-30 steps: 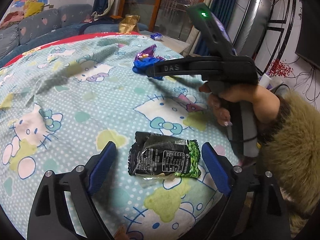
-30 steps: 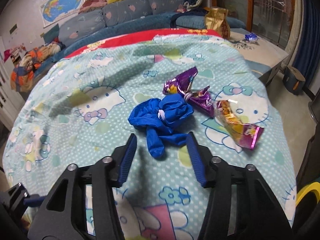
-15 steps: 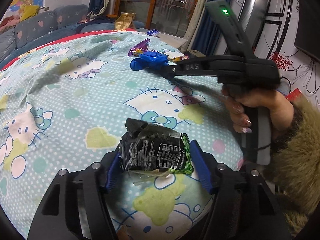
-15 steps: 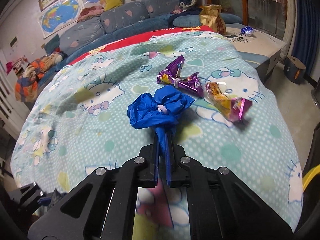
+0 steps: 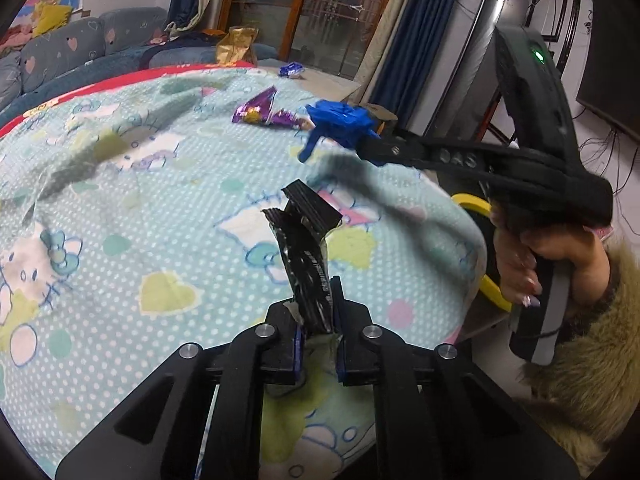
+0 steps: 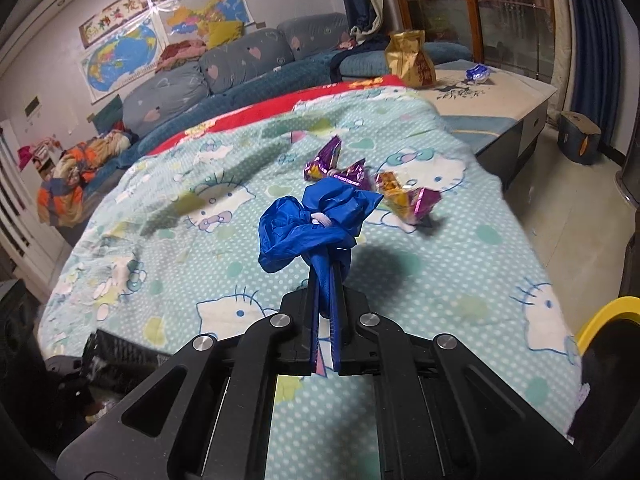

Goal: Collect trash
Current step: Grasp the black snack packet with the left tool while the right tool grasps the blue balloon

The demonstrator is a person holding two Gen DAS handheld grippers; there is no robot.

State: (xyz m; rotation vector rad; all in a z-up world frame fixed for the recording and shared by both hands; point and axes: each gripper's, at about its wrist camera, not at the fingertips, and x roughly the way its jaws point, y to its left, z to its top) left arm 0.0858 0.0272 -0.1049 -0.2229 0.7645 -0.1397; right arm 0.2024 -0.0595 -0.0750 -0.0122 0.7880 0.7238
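Left wrist view: beneath both my grippers spreads the cat-print blanket [image 5: 120, 208]. My left gripper [image 5: 318, 312] has just clamped onto the black snack wrapper [image 5: 306, 248], which stands crumpled up out of its jaws. Ahead and to the right, my right gripper [image 6: 325, 300] is clenched on the blue plastic bag [image 6: 316, 220], held clear of the blanket. Beyond it lie purple wrappers [image 6: 334, 166]. A yellow-rimmed bin [image 6: 608, 316] sits at right; I cannot see inside.

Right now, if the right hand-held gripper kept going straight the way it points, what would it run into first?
Probably the orange and purple wrapper on the blanket, just beyond the blue bag that the right hand-held gripper grips. Depth is unclear, so it may meet bare blanket first.
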